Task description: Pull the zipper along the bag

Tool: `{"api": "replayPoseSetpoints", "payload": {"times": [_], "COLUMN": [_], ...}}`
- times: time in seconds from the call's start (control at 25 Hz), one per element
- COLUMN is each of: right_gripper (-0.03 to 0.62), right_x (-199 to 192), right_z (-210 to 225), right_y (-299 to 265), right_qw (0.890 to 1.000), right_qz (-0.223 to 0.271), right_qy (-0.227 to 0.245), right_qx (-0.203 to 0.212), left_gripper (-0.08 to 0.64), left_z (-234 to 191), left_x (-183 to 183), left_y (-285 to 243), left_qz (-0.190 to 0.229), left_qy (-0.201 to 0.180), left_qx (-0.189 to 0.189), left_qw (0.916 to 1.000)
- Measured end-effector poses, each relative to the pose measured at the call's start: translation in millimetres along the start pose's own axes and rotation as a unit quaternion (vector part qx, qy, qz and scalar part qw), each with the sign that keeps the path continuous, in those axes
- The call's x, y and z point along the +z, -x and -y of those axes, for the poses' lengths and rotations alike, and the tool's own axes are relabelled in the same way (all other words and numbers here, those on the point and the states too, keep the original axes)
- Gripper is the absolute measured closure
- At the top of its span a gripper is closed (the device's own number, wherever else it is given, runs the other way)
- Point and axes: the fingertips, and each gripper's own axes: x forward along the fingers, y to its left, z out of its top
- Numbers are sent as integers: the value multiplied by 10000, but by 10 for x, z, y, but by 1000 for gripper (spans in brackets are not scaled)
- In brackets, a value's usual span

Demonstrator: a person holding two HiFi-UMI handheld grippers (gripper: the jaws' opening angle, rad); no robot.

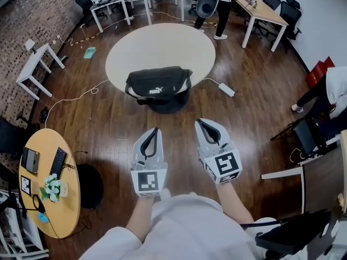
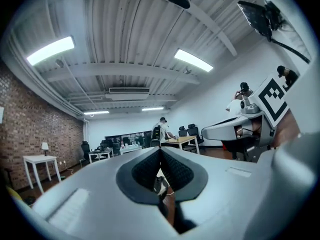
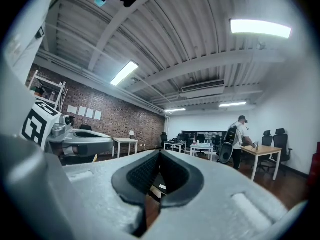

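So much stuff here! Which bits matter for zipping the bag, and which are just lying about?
For the job: black fabric bag, round white table, left grey tongs, right grey tongs.
Lying about: black keyboard, white flowers, white power strip.

Black bag on cream table
White logo on the bag; left gripper and right gripper pale grey, lined black, with black-and-white square markers; floor dark brown wood.

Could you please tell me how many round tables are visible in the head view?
2: the cream table ahead, bearing the black bag, and the wooden table at lower left. Others may be out of view.
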Motion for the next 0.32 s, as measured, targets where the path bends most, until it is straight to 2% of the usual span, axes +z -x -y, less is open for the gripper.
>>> {"api": "replayPoseSetpoints", "payload": {"times": [0.16, 0.32], "right_gripper": [601, 601], "right_x": [14, 32], "right_z": [-187, -361], "right_y": [-94, -189], "right_qw": [9999, 9997], "right_qz": [-50, -50], "right_qy": [107, 167], "right_qx": [81, 149], "left_gripper": [543, 543], "left_z": [-162, -299], "left_x": [100, 62], "left_y": [60, 109], "left_qz": [178, 163], "left_qy": [-60, 69], "left_qx": [82, 51], "left_qw": [9998, 9998]}}
